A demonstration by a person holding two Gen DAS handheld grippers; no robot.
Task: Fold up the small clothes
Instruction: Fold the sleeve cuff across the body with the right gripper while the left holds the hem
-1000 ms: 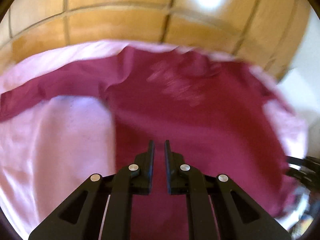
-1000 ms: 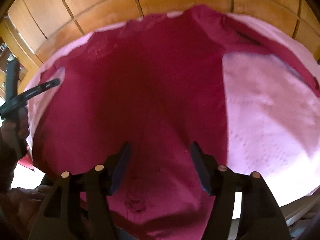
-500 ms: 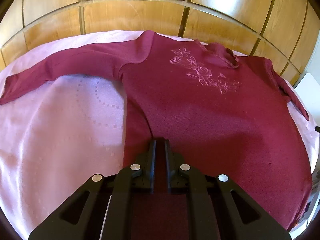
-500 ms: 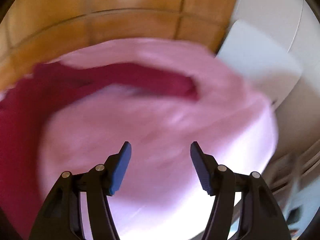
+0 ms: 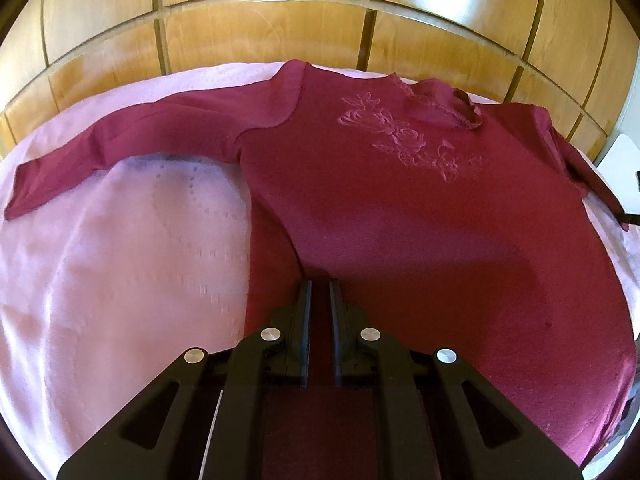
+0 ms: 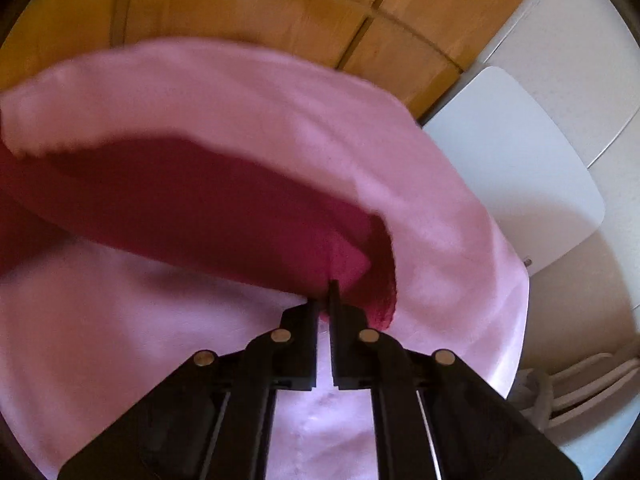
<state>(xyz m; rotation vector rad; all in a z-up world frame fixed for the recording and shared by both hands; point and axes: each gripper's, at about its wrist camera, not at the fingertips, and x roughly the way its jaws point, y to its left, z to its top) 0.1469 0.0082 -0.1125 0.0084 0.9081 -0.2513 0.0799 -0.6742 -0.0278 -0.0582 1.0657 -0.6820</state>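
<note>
Left wrist view: wood panel wall [image 5: 260,36] across the top, pink tablecloth [image 5: 120,280] filling lower left, whole maroon sweater [image 5: 420,240] laid flat on it. Long axis runs from hem at bottom center up to collar [image 5: 444,108] at upper right; floral embroidery [image 5: 412,140] just below collar. One sleeve [image 5: 120,152] stretched out to frame left, cuff at left edge.

Right wrist view shows only the other sleeve [image 6: 180,200], running from left edge to cuff [image 6: 372,276] at center, w/ cloth edge bunched behind it. Also a white chair seat [image 6: 512,168] at right, not clear in left view.

Left gripper [image 5: 319,292] at bottom center, fingers nearly pressed together w/ hem fabric between them. Right gripper [image 6: 323,296] pinching the sleeve near the cuff, narrow gap.
</note>
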